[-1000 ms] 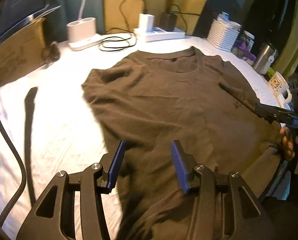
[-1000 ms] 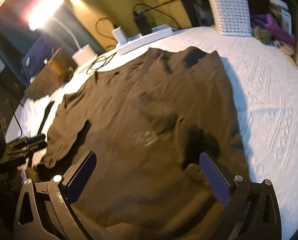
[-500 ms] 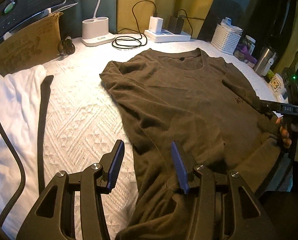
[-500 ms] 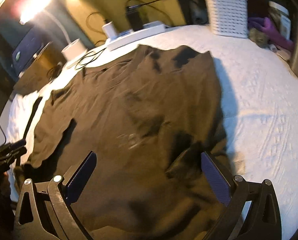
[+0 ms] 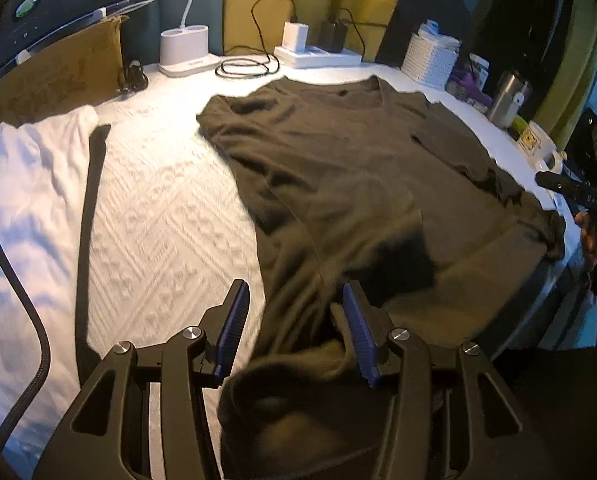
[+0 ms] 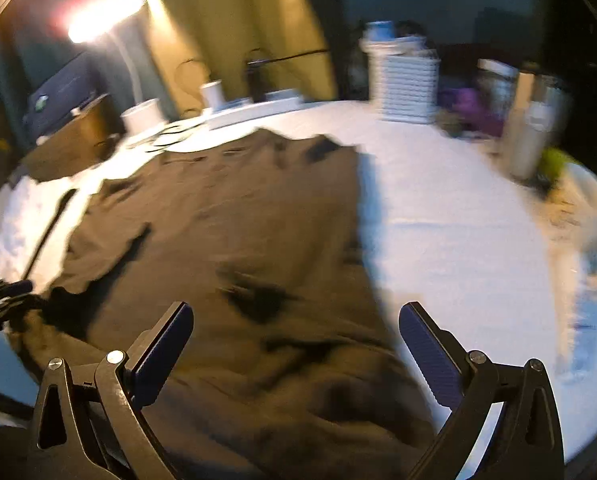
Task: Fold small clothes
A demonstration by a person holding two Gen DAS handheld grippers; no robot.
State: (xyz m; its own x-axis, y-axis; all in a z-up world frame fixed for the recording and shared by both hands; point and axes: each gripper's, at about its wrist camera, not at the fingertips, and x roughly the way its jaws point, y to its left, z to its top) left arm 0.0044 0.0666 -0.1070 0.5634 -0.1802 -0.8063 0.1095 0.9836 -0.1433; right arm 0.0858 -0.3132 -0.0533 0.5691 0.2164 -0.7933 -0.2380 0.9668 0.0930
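While the left claw (image 5: 294, 328) sits partly open with the brown shirt's (image 5: 358, 184) hem bunched between its pads, ungripped, folding hasn't begun. Right view: right claw (image 6: 296, 346) gapes wide, empty, shirt flat ahead; next, both likely pinch hem corners.

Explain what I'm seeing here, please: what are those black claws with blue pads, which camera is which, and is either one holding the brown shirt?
Each claw is a hand-held two-finger gripper with a camera looking along its fingers. One picture comes from the left gripper, the other from the right gripper. A dark brown short-sleeved T-shirt lies spread on a white quilted bedspread. Both grippers are open above the shirt's near hem, the left with bunched cloth between its pads; neither is closed on anything.
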